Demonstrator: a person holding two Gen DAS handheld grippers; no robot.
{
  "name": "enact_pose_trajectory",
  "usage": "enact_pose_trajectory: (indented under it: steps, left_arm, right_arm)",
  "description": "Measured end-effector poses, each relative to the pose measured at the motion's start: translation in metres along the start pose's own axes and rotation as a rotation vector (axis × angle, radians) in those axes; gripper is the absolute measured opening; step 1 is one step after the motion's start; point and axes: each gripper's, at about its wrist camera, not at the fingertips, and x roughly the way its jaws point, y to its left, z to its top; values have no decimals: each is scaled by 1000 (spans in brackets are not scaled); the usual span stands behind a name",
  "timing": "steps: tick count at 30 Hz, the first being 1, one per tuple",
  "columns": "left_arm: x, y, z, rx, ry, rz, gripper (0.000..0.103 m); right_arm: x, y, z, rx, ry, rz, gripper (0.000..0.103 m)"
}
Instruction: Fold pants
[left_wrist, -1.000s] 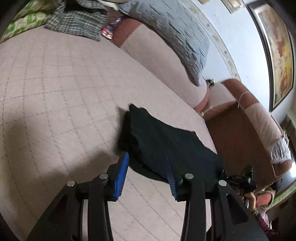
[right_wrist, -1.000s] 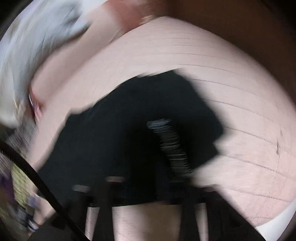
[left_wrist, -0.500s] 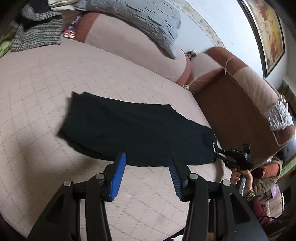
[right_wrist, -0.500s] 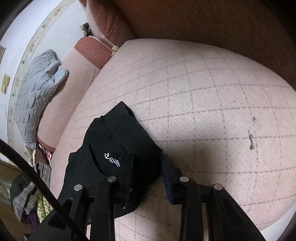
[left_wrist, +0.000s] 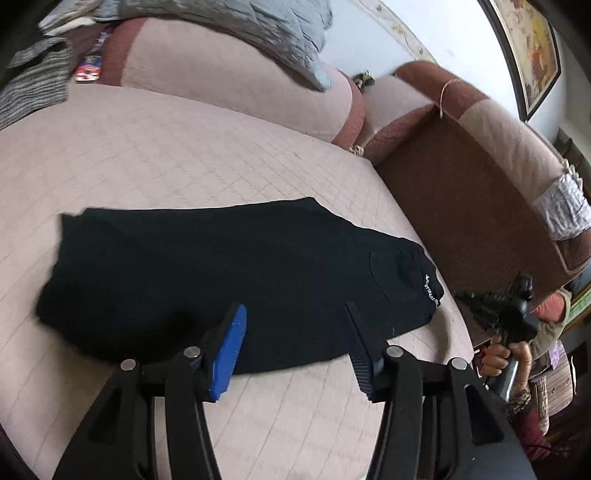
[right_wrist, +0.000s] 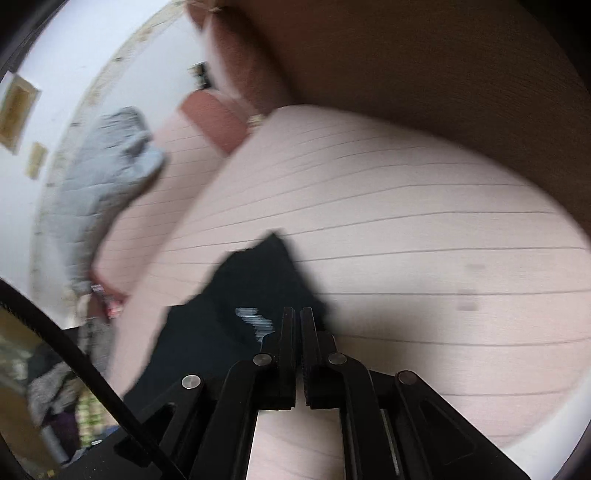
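1. Your left gripper (left_wrist: 295, 347) has its fingers spread and they are opening; nothing is between them, and they hang above the near edge of the black pants (left_wrist: 229, 273).
2. Your right gripper (right_wrist: 297, 325) has its fingers pressed together, with no cloth between them. They are just beside the waistband end of the pants (right_wrist: 255, 288).
3. The pants lie flat in a long folded strip on the pink quilted bed (left_wrist: 147, 162).
4. A grey pillow (left_wrist: 258, 26) leans on the padded headboard (left_wrist: 221, 74) behind the bed.
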Motion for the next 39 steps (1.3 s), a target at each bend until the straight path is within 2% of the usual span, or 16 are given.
enact_pose_trajectory:
  steps: [2,3,5,8,10,11,14,16,18,23,27,28,29,30,33,39]
  left_arm:
    - [21,-7,4,31,22,26,52]
    - [29,-8,4,51,31,44,52]
    - [46,-8,1,79,64,92,52]
    - [57,10,-12,55,112,93,52]
    - [54,19,-19,50,83,57,52]
    - [53,22,-21,50,69,41,52]
    - [51,27,-26,43,32,13,52]
    - [50,27,-29,54,10,5,53]
    - [48,27,-34,75,-9,1,53]
    - [46,30,-36,70,-25,-42,58]
    - [46,34,-35,52,-28,-84,60]
    - [46,35,-34,50,-28,-92,61]
    - [45,36,-34,48,-28,-101,62]
    - [45,35,-34,49,-27,-104,62]
    - [47,33,-34,56,-27,-102,64]
    - [48,30,-35,71,-29,-91,65]
  right_arm:
    - [21,8,0,6,56,70,6]
    - [34,7,-2,10,98,59,9]
    - [53,-2,-10,19,150,-91,0]
    - [43,5,-17,-24,120,-147,0]
    - [32,32,-19,-115,77,-198,10]
    - [29,49,-19,-176,65,-195,10]
    - [43,100,-18,-299,116,-88,13]
    - [70,135,-18,-353,163,-31,30]
    - [108,168,-17,-416,213,-10,39]
    - [197,217,-15,-475,293,-94,41]
    - [243,235,-20,-531,326,-184,41]
    - [253,238,-25,-568,342,-229,39]
    - [262,242,-29,-594,363,-264,30]
    - [270,244,-35,-641,392,-308,14]
    - [273,251,-38,-707,370,-346,8]
    - [288,256,-19,-663,328,-379,0]
